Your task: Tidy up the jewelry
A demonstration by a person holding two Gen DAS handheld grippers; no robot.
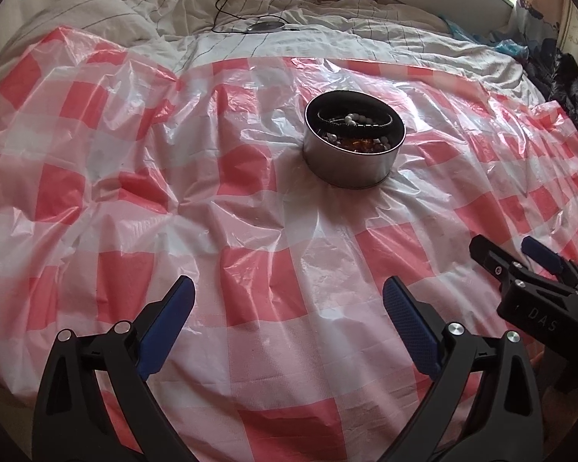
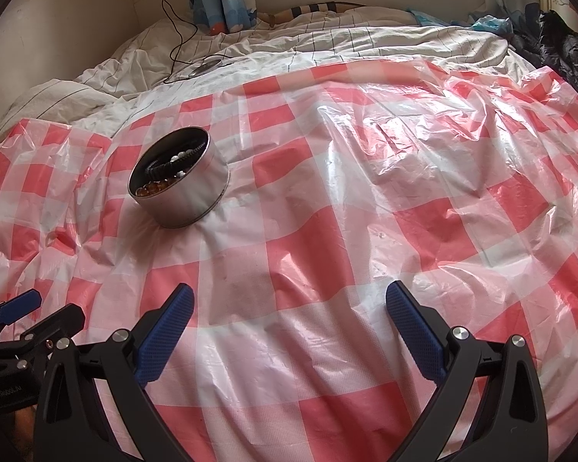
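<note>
My left gripper (image 1: 289,300) sits low at the bottom of its own view, fingers spread wide with nothing between the blue pads (image 1: 165,331); they hover over the checked sheet and I see no contact with it. My right gripper (image 2: 289,308) is in the same pose in its view, jaws wide apart and holding nothing, blue pads (image 2: 414,331) above the sheet. Each tool shows up in the other's camera: the right gripper appears at the lower right edge of the left view (image 1: 520,265), and the left one at the lower left edge of the right view (image 2: 38,315), so the two sit side by side and near each other, both pointing forward across the bed.

Ahead of the fingers lies a crinkled red-and-white checked plastic sheet (image 1: 250,254) spread over the bed. On it stands a round metal tin (image 1: 352,163), lid off, just right of centre in the upper half of the left view and in the left-centre of the right view (image 2: 189,200), well apart from both grippers. Inside it I see a black bracelet (image 1: 352,123) with pale beads lying across the top, and amber beads (image 1: 360,144) beneath.

Beyond the sheet is a rumpled white striped duvet (image 1: 327,34), with a black cable (image 1: 227,0) running to a small round device (image 1: 266,26) at the top of the frame.
</note>
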